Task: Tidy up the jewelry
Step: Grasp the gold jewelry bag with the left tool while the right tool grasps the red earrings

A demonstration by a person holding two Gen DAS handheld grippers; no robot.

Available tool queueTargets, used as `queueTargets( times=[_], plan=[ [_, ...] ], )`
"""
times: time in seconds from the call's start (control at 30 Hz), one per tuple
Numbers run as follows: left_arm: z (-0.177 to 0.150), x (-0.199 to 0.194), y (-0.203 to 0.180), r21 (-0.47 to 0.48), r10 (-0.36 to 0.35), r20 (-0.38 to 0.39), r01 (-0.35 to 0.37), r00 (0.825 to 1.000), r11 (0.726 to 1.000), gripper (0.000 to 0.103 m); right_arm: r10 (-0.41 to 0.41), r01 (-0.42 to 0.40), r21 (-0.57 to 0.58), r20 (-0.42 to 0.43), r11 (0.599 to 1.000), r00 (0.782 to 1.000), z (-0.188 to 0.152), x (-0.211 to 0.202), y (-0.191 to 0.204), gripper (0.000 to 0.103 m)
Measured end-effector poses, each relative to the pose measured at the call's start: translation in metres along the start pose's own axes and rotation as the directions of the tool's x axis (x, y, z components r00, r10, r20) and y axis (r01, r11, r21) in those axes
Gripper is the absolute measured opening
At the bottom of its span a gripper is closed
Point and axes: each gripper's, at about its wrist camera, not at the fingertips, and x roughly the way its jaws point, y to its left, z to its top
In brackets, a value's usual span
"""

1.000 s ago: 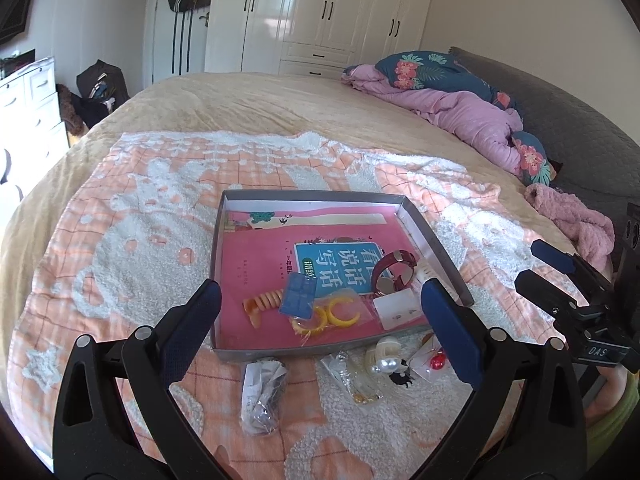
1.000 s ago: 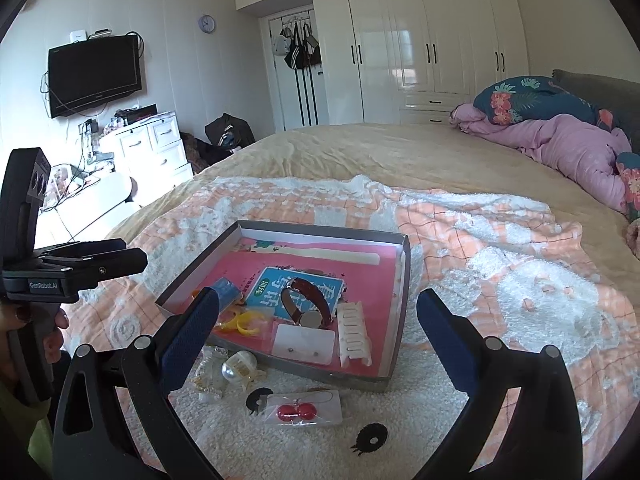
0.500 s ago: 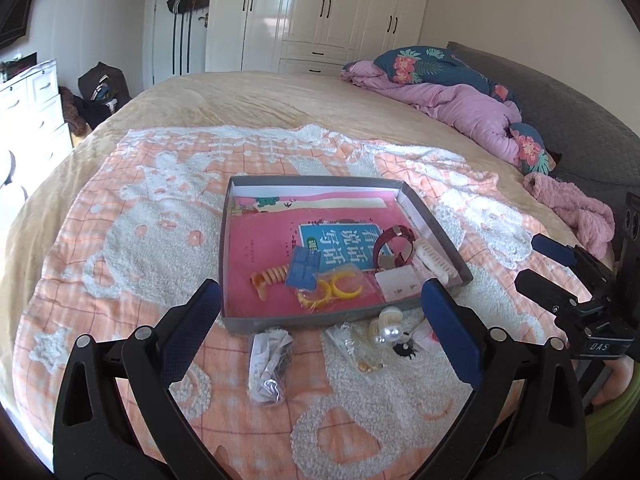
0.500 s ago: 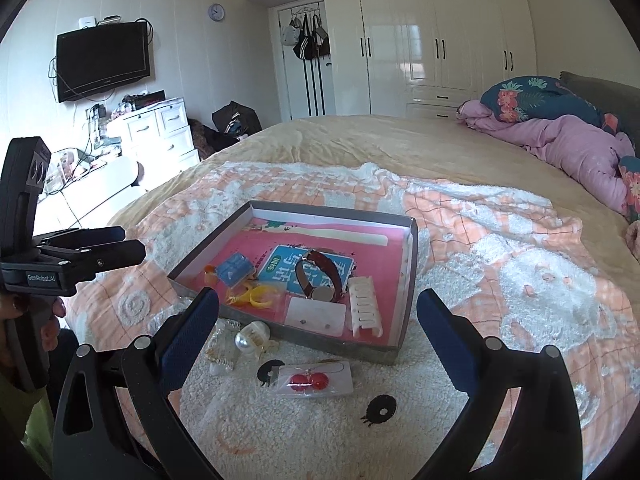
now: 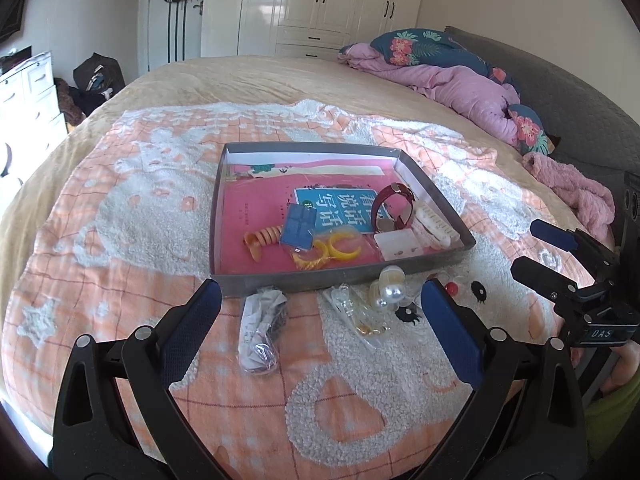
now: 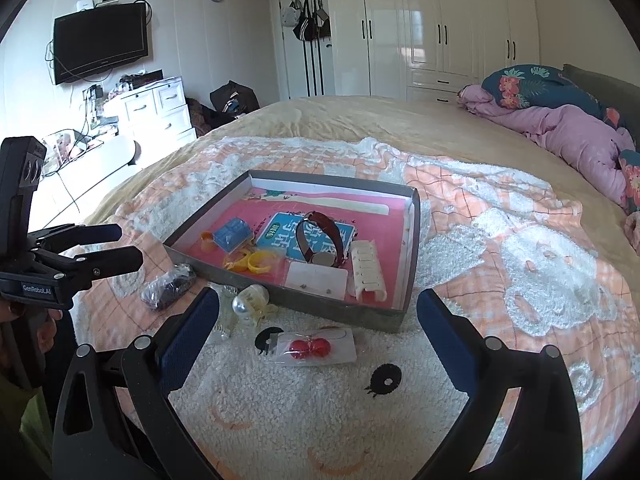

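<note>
Lying between wide-spread right gripper (image 6: 318, 316) fingers, red earring packet (image 6: 314, 346).

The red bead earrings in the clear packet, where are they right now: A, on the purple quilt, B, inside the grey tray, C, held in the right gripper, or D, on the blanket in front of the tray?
D: the red bead earrings lie on the blanket, outside the grey tray.

Left gripper (image 5: 320, 312) and right gripper (image 6: 318, 312) hover, jaws spread wide.
</note>
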Motion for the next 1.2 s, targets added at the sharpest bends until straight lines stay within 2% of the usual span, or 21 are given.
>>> queueTargets(
  times=[0.57, 0.9, 1.2],
  plan=[
    [-0.017, 0.022, -0.003, -0.008, -0.024, -0.076, 0.024, 0.997, 1.000, 0.094, -0.028, 0.028, -0.001, -0.094, 1.000, 0.995, -0.021, 0.021, -0.001, 0.099],
    [-0.028, 0.039, -0.012, -0.016, -0.098, -0.142, 0.096, 0.985, 0.995, 0.094, -0.058, 0.056, -0.017, -0.173, 0.998, 0.983, -0.037, 0.048, -0.009, 0.099],
    [-0.034, 0.050, -0.013, -0.038, -0.133, -0.171, 0.129, 0.976, 0.991, 0.093, -0.052, 0.047, -0.024, -0.244, 0.999, 0.968, -0.049, 0.074, -0.010, 0.099]
  ],
)
